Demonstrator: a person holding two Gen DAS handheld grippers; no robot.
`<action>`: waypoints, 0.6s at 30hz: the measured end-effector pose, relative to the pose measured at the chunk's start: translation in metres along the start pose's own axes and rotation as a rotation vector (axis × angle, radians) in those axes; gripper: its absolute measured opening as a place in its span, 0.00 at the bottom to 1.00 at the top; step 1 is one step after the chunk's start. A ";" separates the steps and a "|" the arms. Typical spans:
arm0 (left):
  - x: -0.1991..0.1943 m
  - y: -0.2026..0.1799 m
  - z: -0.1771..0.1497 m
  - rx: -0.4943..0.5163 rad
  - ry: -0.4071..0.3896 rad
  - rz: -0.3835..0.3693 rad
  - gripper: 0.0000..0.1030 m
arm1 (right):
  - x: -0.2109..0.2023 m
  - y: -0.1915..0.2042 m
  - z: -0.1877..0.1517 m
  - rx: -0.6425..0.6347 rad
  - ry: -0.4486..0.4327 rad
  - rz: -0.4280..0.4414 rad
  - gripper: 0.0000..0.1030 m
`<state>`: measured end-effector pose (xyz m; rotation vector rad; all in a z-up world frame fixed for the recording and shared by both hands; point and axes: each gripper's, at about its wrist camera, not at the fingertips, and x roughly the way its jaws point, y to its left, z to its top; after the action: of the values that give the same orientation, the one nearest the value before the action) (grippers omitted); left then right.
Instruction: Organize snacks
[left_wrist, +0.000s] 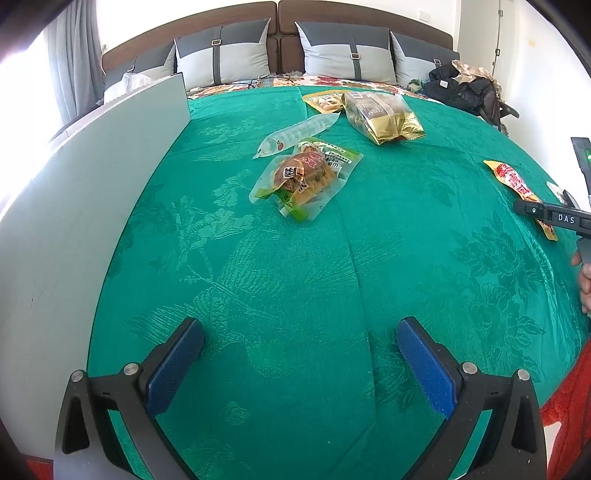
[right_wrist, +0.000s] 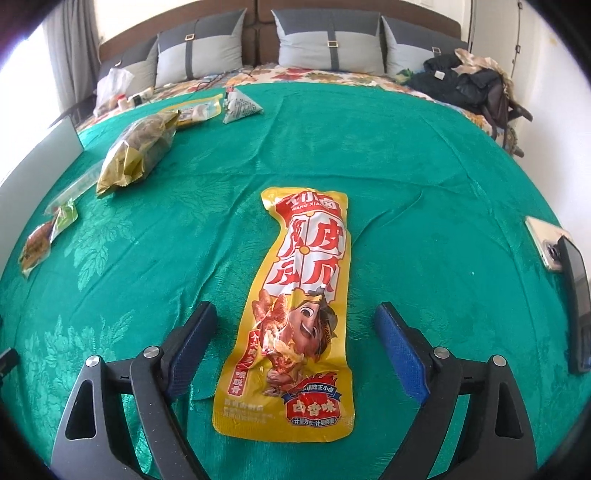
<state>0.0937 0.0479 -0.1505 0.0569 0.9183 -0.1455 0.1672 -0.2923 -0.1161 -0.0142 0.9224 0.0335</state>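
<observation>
The right tongs (right_wrist: 291, 350) were seen spread wide apart, empty, w/ the yellow chicken-feet pouch (right_wrist: 295, 314) lying flat on the green bedspread (right_wrist: 424, 177) directly between the two blue pads (right_wrist: 194, 339). The pouch's long axis ran straight fwd along the tong axis, i.e. parallel to the fingers, not across them; its near end lay back toward the tong base, its far end pointed toward the headboard. Neither pad was seen touching it. A closing move was judged to meet the pouch across its narrow width, approx. mid-length, so little turning seemed needed; whether the tongs were low enough could not be told.

The left tongs (left_wrist: 301, 354) were likewise held apart and empty, over bare bedspread (left_wrist: 295, 258). In the left view the same pouch (left_wrist: 517, 184) was seen far right, partly covered by the right tool, so the right hand was clearly the nearer.

Other snacks lay well fwd of the left tongs: a green-edged vacuum pack (left_wrist: 306, 177), a clear tube pack (left_wrist: 295, 134) just behind it, a gold bag (left_wrist: 384, 114) further back. A white board (left_wrist: 92, 192) stood at the left edge. Two phones (right_wrist: 565, 269) lay at the right.
</observation>
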 end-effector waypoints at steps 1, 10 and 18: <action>0.000 0.000 0.000 -0.005 0.003 0.002 1.00 | 0.000 0.000 0.000 0.001 0.000 0.001 0.87; 0.013 0.005 0.035 -0.018 0.149 -0.099 1.00 | 0.000 -0.001 0.000 0.001 0.000 0.002 0.88; 0.060 0.007 0.112 0.019 0.216 -0.093 0.99 | 0.000 -0.001 0.000 0.002 0.000 0.002 0.89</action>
<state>0.2189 0.0363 -0.1302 0.0478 1.1358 -0.2378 0.1673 -0.2929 -0.1163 -0.0120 0.9221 0.0345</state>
